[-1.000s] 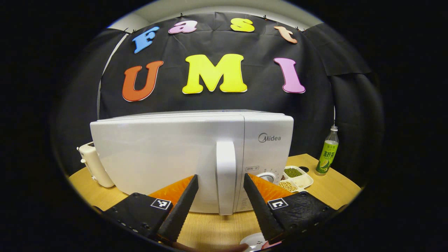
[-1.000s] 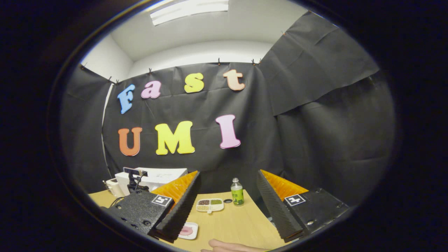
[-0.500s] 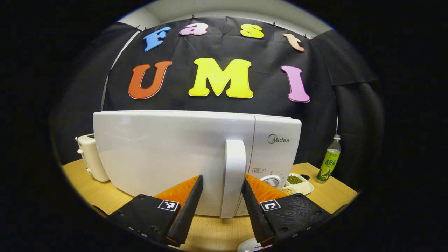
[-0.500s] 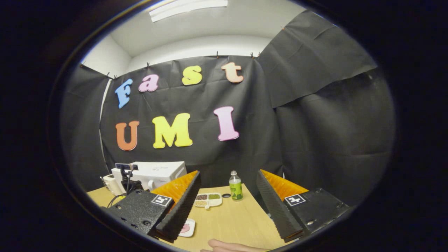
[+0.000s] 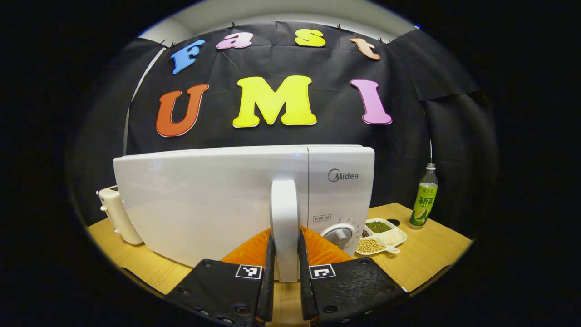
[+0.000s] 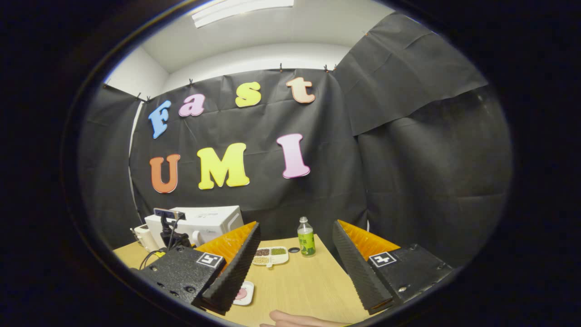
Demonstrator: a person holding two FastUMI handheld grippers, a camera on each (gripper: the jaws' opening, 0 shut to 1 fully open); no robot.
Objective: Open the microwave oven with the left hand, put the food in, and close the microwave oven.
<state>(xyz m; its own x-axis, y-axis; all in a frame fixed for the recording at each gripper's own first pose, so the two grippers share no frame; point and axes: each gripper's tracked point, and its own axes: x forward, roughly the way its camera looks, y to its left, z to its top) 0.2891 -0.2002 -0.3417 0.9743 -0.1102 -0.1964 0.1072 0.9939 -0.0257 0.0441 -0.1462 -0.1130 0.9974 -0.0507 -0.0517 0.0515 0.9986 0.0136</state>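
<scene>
Both fingers of the left gripper (image 5: 284, 272) pinch the upright handle (image 5: 284, 218) of the closed microwave (image 5: 204, 200) dead ahead; right gripper (image 6: 295, 268) hangs wide open, empty, far right, food plate (image 6: 245, 293) below it.

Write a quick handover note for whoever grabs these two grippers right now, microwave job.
Left gripper: shut on the microwave door handle; door closed.
Right gripper: open, empty, above the table.
Food plate sits on the table beside the right gripper's finger; microwave at the table's far left.
Done: handle gripped.
Left: pull door open, load plate, close door.
</scene>
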